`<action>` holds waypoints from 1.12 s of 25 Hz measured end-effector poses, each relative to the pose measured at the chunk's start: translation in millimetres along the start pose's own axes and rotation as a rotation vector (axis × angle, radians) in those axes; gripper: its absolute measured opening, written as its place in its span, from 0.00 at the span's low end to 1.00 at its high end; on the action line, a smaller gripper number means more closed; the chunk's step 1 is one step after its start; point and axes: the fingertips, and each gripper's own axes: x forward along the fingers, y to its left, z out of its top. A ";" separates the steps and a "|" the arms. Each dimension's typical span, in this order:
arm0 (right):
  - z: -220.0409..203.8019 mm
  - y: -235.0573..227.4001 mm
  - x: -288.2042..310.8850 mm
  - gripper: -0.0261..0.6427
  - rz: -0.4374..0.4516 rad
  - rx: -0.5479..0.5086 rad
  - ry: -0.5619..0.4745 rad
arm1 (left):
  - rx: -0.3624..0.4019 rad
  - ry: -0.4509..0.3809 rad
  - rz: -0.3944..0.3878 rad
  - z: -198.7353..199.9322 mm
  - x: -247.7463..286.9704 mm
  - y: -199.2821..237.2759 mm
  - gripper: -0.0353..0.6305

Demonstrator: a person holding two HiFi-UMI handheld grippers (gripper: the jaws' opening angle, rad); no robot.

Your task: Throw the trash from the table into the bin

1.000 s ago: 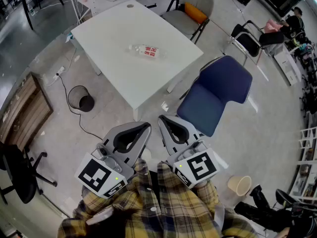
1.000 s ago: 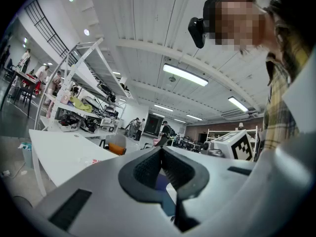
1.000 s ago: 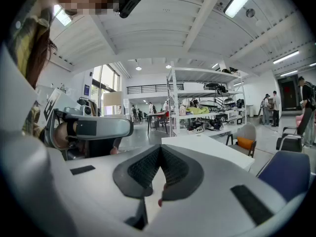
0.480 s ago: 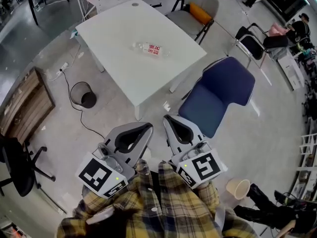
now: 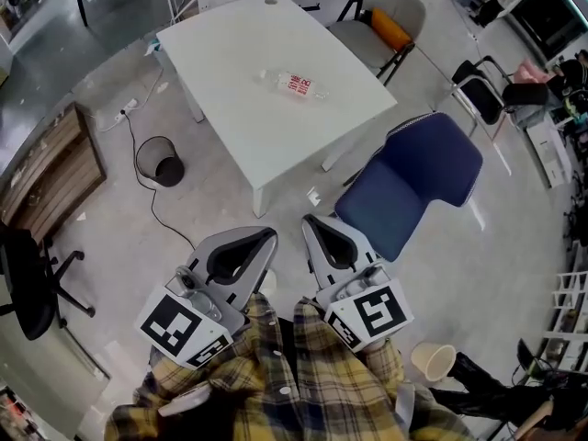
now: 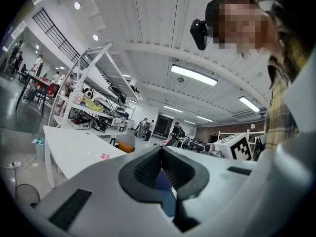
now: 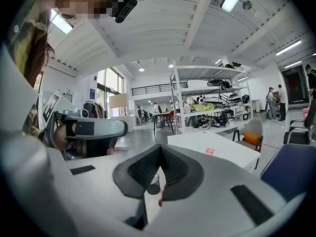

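The left tongs (image 5: 268, 234) and right tongs (image 5: 310, 220) were both closed and empty. The bottle (image 5: 294, 84) lay on the worktop (image 5: 230, 72), and the bin (image 5: 158, 161) stood beside the worktop.

A pale grey concrete floor (image 5: 496, 265) runs under a white desk (image 5: 230, 90), with a blue padded chair (image 5: 409, 186) just beside its near corner, a grey chair with an orange cushion (image 5: 390, 26) at its far side and a black-framed chair (image 5: 482, 90) further off. A wooden cabinet (image 5: 41, 173) and a black office chair (image 5: 23, 278) stand well apart from them on the other side. Overhead, long tube lights (image 6: 194, 75) glow on a white beamed ceiling (image 7: 173, 23), and tall white shelving (image 7: 212, 98) stands behind the desk.
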 end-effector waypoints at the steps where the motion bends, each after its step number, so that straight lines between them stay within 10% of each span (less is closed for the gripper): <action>1: -0.6 0.0 2.8 0.04 0.004 0.002 0.002 | -0.001 0.000 0.004 0.1 -0.1 2.5 0.07; 28: 39.0 -23.4 239.9 0.04 -0.216 0.015 0.025 | 0.010 0.056 -0.169 81.4 18.3 239.8 0.07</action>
